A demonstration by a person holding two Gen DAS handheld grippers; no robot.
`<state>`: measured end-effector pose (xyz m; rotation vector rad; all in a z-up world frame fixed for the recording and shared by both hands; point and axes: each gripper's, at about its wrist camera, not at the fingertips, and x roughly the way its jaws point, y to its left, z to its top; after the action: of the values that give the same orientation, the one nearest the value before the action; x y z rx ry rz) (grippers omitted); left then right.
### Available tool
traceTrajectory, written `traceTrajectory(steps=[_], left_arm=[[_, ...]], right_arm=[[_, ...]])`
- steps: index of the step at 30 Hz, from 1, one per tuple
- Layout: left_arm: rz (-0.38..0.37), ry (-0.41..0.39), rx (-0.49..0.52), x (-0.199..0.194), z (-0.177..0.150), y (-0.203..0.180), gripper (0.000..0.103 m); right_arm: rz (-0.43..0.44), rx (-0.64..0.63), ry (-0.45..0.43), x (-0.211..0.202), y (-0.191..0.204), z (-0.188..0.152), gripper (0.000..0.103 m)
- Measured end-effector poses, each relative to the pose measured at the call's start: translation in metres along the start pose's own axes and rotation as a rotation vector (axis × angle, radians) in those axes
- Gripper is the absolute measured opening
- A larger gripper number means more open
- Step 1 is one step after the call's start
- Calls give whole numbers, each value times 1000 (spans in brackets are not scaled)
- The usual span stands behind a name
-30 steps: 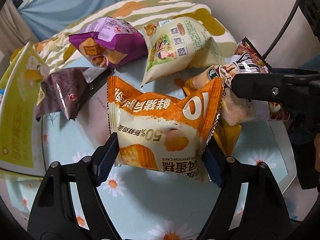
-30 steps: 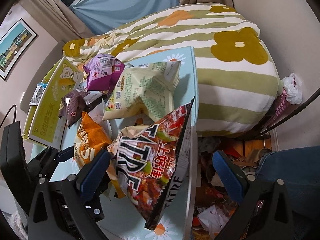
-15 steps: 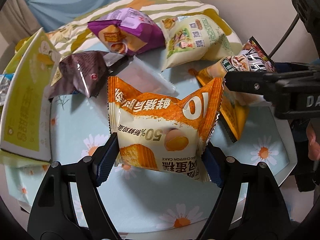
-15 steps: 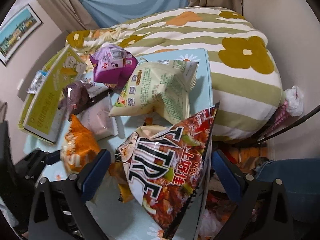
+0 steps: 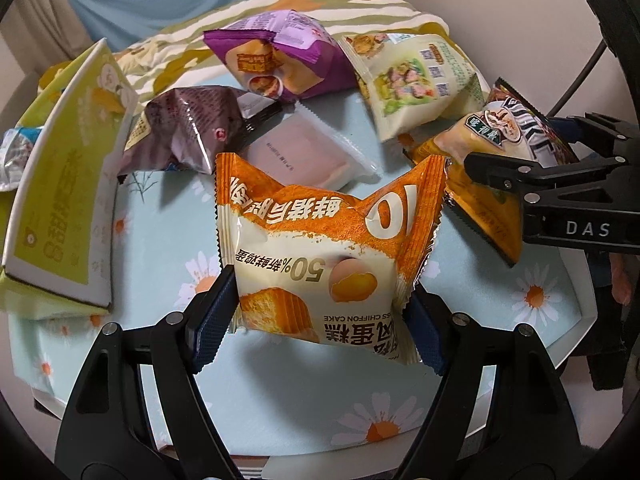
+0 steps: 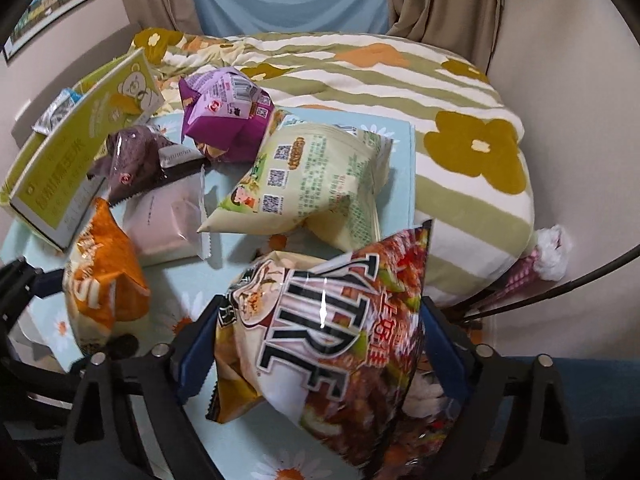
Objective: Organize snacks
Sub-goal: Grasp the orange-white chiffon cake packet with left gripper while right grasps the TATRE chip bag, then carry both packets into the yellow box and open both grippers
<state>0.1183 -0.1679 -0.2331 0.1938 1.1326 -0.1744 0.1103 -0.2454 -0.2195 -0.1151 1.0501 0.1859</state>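
Note:
My left gripper [image 5: 320, 320] is shut on an orange chiffon cake packet [image 5: 320, 248] and holds it above the daisy-print table [image 5: 304, 400]. The packet also shows in the right wrist view [image 6: 104, 280]. My right gripper [image 6: 320, 344] is shut on a red-brown chip bag [image 6: 332, 344], lifted over the table's right side; the bag shows in the left wrist view [image 5: 516, 128]. On the table lie a purple packet [image 5: 280, 60], a pale green bag [image 5: 416, 84], a dark brown packet [image 5: 188, 128] and a pink-white packet [image 5: 304, 156].
A yellow-green box [image 5: 68, 200] stands tilted at the table's left edge. An orange bag [image 5: 480, 200] lies under the right gripper. A striped flowered duvet [image 6: 440, 92] lies behind the table. Floor clutter and a cable [image 6: 560, 288] are on the right.
Both grippers have risen and pulled back with their packets. The chip bag now hangs higher and more upright, and more of the table shows beneath the cake packet.

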Motion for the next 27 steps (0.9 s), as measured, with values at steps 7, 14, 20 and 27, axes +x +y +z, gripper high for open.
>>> traceTrajectory(steps=[7,14,20,27], left_arm=[[1,-6,-14,-3,-3,3,77],[9,-16,-30,-10,-5,4,77],[11,-44,-47,-30,-4,9,77],[-3,-113,-112,-76,1,35,77]], right_arm=[[-46,-72,-24,-4,10,-4,74],[-43,-106,-25,-9,21,-9,62],[22,-33,-25,-26,19,-14,61],[62,10,-65,-65,26,-6,61]])
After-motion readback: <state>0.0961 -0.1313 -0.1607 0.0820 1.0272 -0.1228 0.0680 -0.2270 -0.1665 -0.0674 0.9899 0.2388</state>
